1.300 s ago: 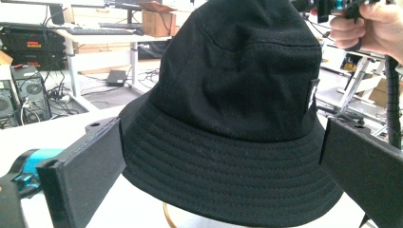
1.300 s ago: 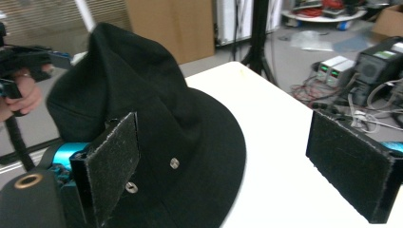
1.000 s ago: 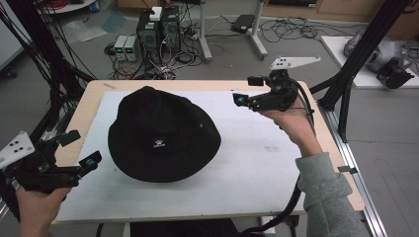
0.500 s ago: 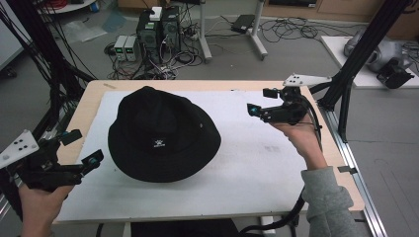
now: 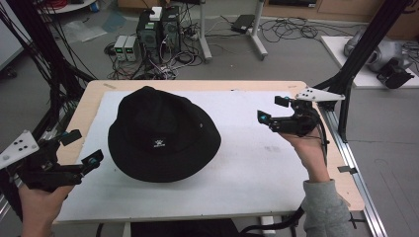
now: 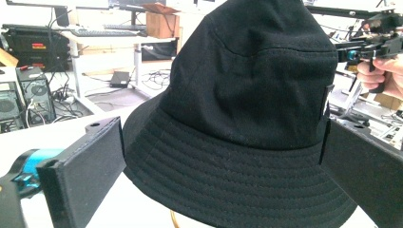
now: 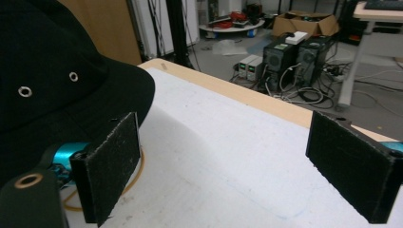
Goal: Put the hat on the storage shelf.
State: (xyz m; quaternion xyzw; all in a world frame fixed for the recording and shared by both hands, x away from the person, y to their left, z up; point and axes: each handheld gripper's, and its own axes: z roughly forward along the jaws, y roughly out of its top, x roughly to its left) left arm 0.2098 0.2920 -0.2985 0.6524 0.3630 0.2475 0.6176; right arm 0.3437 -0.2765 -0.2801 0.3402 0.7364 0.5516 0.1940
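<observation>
A black bucket hat (image 5: 160,136) with a small white emblem on its brim lies crown-up on the white mat (image 5: 257,163), left of the middle. My left gripper (image 5: 85,146) is held at the table's front left, a short way from the brim, jaws open and pointing at the hat (image 6: 247,118). Over the right side of the mat, my right gripper (image 5: 272,110) is open and well apart from the hat, with nothing between its pads. In the right gripper view the hat (image 7: 52,90) sits at the left with two metal eyelets, and a thin yellowish loop (image 7: 128,183) lies on the mat beside it.
The wooden table (image 5: 84,101) edges the mat on all sides. Black frame posts (image 5: 363,44) stand at the table's left and right. Computer towers (image 5: 158,27) and cables cover the floor beyond the far edge.
My right gripper has drawn away from the hat, moving right and toward the near side of the table. The left gripper and the hat have stayed put.
</observation>
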